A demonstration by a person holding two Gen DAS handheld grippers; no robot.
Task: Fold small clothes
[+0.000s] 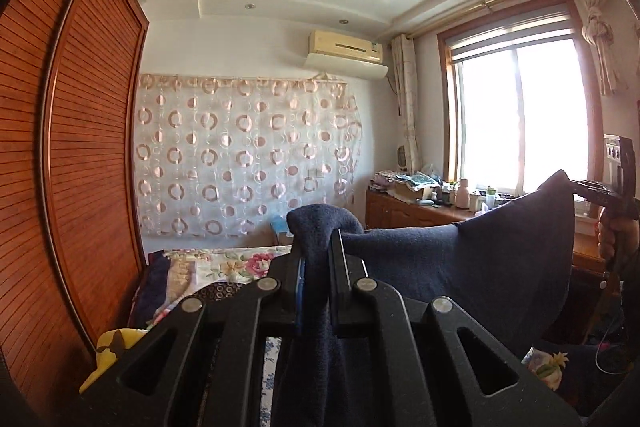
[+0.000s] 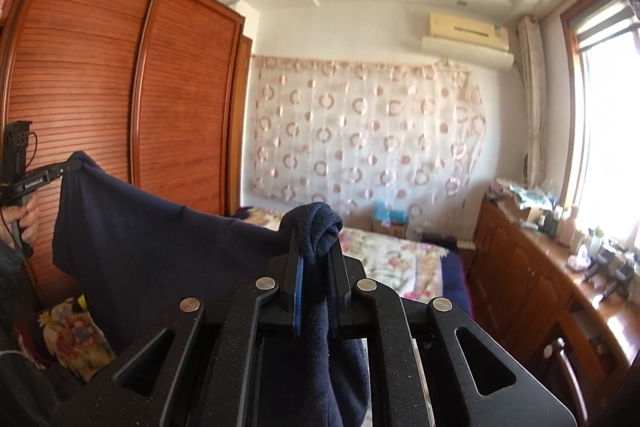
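A dark navy garment (image 1: 480, 259) hangs in the air, stretched between my two grippers. In the left wrist view my left gripper (image 1: 316, 247) is shut on one bunched corner of it, and the cloth runs right to my right gripper (image 1: 573, 185), held by a hand (image 1: 612, 235). In the right wrist view my right gripper (image 2: 316, 243) is shut on the other bunched corner. From there the garment (image 2: 140, 227) sags leftward to my left gripper (image 2: 70, 166), gripped by a hand (image 2: 28, 223). The garment's lower part hangs out of sight below both cameras.
A bed with a floral cover (image 2: 392, 259) lies below and ahead. A slatted wooden wardrobe (image 2: 120, 87) stands on the left. A wooden sideboard (image 2: 540, 267) with several small items runs under the window (image 1: 520, 115) on the right. A patterned curtain (image 1: 248, 155) covers the far wall.
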